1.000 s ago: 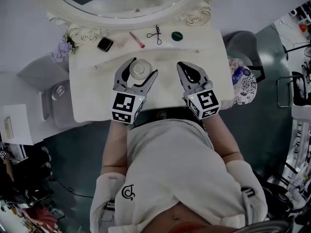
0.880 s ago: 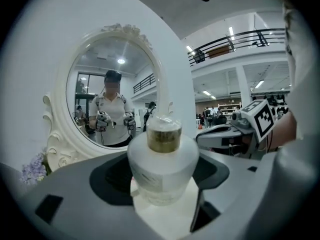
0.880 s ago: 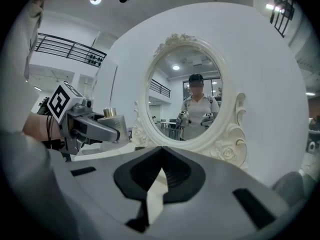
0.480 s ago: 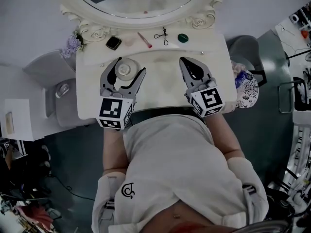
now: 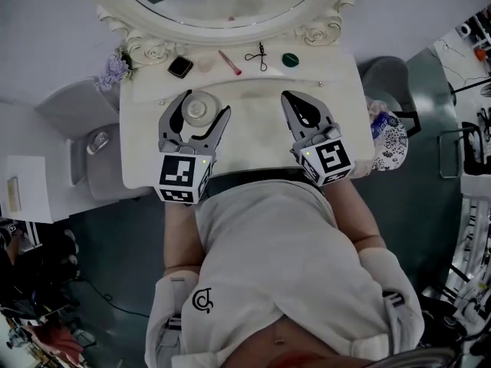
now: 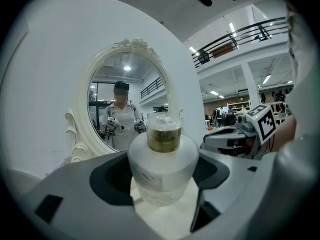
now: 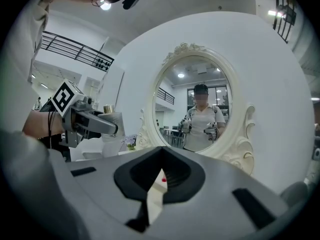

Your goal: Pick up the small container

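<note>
The small container point(image 5: 196, 110) is a white bottle with a gold collar and a clear cap. It stands upright between the jaws of my left gripper point(image 5: 205, 104), which is shut on its body over the left half of the cream vanity table point(image 5: 253, 159). In the left gripper view the bottle point(image 6: 162, 164) fills the middle, and both pads point(image 6: 112, 176) press its sides. My right gripper point(image 5: 290, 98) hovers over the right half of the table, shut and empty, its tips meeting point(image 7: 161, 149). From the right gripper view the held bottle point(image 7: 111, 118) shows at the left, raised off the tabletop.
An oval mirror point(image 5: 222, 6) in an ornate frame backs the table. Along its foot lie a black compact point(image 5: 180, 67), a pink stick point(image 5: 229, 62), an eyelash curler point(image 5: 259, 55) and a green round lid point(image 5: 289, 59). Purple flowers point(image 5: 115, 69) stand at the left corner; a patterned bag point(image 5: 391, 133) hangs at the right.
My left gripper has carried the container leftward over the table, then held nearly still for the last half second. The right gripper has barely shifted.
</note>
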